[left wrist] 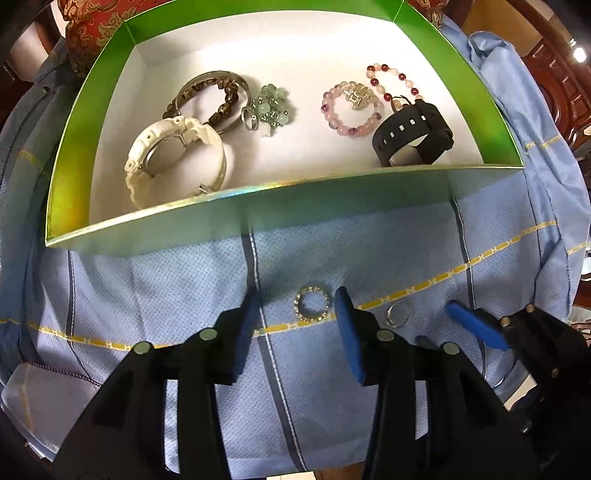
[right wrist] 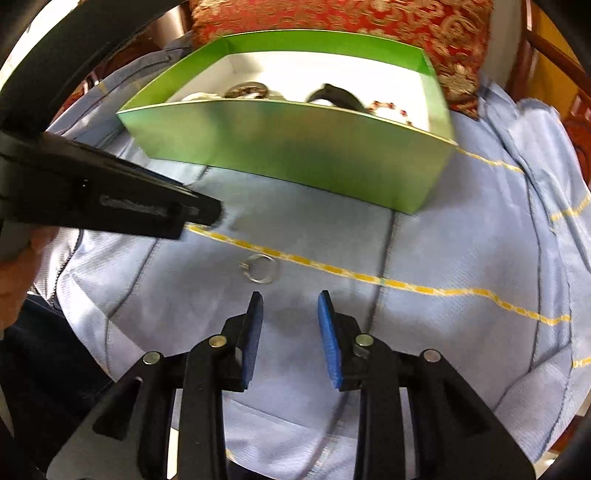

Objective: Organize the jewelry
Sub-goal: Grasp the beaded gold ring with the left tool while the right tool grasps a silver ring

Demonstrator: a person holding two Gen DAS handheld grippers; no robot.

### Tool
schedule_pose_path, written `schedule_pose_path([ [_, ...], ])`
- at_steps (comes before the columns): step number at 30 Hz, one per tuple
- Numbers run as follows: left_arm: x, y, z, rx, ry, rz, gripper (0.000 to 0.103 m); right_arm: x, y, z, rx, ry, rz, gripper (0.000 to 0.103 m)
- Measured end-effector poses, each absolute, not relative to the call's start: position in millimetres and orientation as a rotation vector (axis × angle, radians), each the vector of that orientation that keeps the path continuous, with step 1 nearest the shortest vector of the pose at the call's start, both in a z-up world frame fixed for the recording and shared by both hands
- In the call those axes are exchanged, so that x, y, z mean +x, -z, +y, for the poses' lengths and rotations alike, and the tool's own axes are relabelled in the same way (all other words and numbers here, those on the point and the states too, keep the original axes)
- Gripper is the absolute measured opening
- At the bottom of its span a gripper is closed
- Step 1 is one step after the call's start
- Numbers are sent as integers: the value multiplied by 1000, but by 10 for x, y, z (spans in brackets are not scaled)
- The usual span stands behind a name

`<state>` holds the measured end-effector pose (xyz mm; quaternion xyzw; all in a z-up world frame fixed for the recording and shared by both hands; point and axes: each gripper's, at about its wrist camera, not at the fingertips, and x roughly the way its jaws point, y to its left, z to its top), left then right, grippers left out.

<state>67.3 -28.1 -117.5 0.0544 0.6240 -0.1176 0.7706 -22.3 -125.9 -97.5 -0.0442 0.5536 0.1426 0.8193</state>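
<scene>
A studded ring (left wrist: pixel 311 305) lies on the blue cloth (left wrist: pixel 147 295) between the fingertips of my left gripper (left wrist: pixel 298 301), which is open; its pads do not touch the ring. A plain silver ring (left wrist: pixel 398 314) lies just to its right, near one of my right gripper's blue pads (left wrist: pixel 474 328). In the right wrist view that silver ring (right wrist: pixel 260 268) sits just ahead of my open right gripper (right wrist: pixel 290 295), with nothing between the pads. The green box (left wrist: pixel 258 218) holds a white watch (left wrist: pixel 173 162), a black watch (left wrist: pixel 413 136) and several bracelets.
The box stands beyond both rings, its near wall (right wrist: pixel 295 147) close to them. A red patterned cushion (right wrist: pixel 332 18) lies behind the box. A hand (right wrist: pixel 14 273) and the left gripper's black fingers (right wrist: pixel 166 210) reach in at the left of the right wrist view.
</scene>
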Motion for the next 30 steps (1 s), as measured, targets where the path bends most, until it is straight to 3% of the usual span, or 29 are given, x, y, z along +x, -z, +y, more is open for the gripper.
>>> schedule_pose_path([
  [10,654,1301,-403,116,251,1362,45,-86,1038,-984,-151,-319,1146,31],
  [13,624,1337,-378,137,226,1356,33,-78,1035,-969,-165,-311,1143,22],
  [17,680,1331,-274,105,209,1365,21,-81,1030,-1030,-162,-294,1147,21],
  [22,719,1304,-120,38,214,1378,21,-125,1008,-1201,-147,-251,1142,22],
  [26,692,1232,-14,30,240,1363,27,-205,961,-1269,-123,-283,1141,37],
  [30,626,1213,45,38,230,1371,31,-231,1000,-1223,-167,-286,1137,38],
])
